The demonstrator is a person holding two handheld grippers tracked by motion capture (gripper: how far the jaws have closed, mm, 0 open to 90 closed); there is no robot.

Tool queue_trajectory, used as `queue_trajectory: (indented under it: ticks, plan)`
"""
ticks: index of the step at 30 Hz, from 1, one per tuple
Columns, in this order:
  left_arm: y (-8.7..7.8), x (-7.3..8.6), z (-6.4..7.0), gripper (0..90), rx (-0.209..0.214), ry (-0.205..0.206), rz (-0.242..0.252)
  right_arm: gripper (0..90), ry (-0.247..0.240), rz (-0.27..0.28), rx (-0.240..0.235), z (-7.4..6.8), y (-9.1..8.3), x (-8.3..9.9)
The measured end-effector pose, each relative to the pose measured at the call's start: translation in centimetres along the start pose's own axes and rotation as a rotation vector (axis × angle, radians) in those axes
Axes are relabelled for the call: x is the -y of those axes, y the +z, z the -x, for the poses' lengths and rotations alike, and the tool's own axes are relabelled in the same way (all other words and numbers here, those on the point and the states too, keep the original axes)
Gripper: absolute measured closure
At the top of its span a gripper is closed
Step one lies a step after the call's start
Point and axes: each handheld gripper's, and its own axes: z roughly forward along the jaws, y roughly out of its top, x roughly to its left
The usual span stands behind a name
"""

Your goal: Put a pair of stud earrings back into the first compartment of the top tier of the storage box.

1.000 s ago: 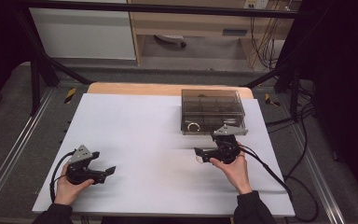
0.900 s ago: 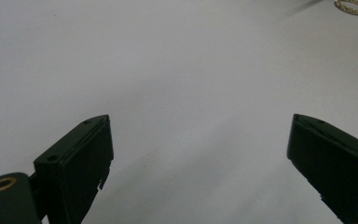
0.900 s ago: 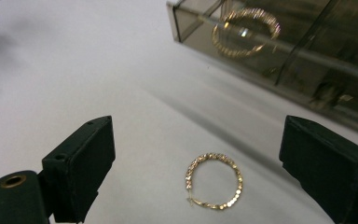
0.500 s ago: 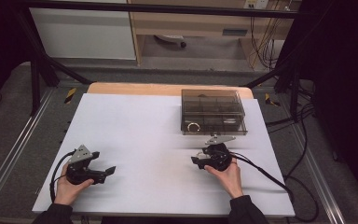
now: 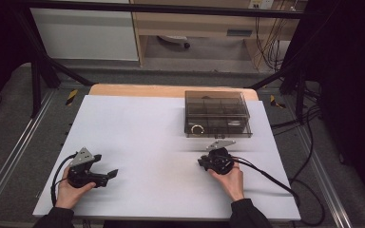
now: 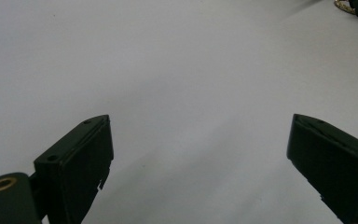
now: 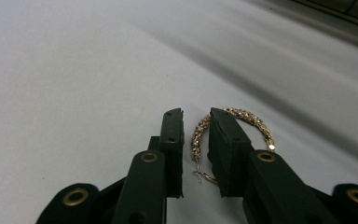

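Gold metal hoop earring, glittery rough; matt white table; smoky glossy plastic box.

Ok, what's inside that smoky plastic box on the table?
Through the tinted lid of the box, dividers form compartments, and a ring-shaped piece lies in the front-left one. The dark plastic obscures the rest.

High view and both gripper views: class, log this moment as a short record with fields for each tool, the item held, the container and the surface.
Left tool: open, holding nothing, over the white sheet
Right tool: shut on gold hoop earring
Container: smoky clear box, lid closed, far right of sheet
Box contents: a ring-shaped item in a front compartment
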Motion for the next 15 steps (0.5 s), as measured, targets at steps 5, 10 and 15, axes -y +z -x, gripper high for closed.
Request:
queue_trajectory:
  ticks: [5, 10, 15]
  plan:
    - [-0.01, 0.01, -0.02, 6.6, -0.001, -0.001, 0.001, 85.5, -0.004, 0.002, 0.016, -0.07, 0.02, 0.07]
    - [-0.02, 0.0, -0.01, 6.6, -0.001, 0.0, 0.001, 86.4, 0.002, -0.002, 0.013, -0.08, -0.03, 0.06]
    - [-0.02, 0.0, -0.02, 6.6, -0.001, -0.001, 0.001, 86.6, -0.004, 0.001, -0.002, -0.14, -0.36, -0.03]
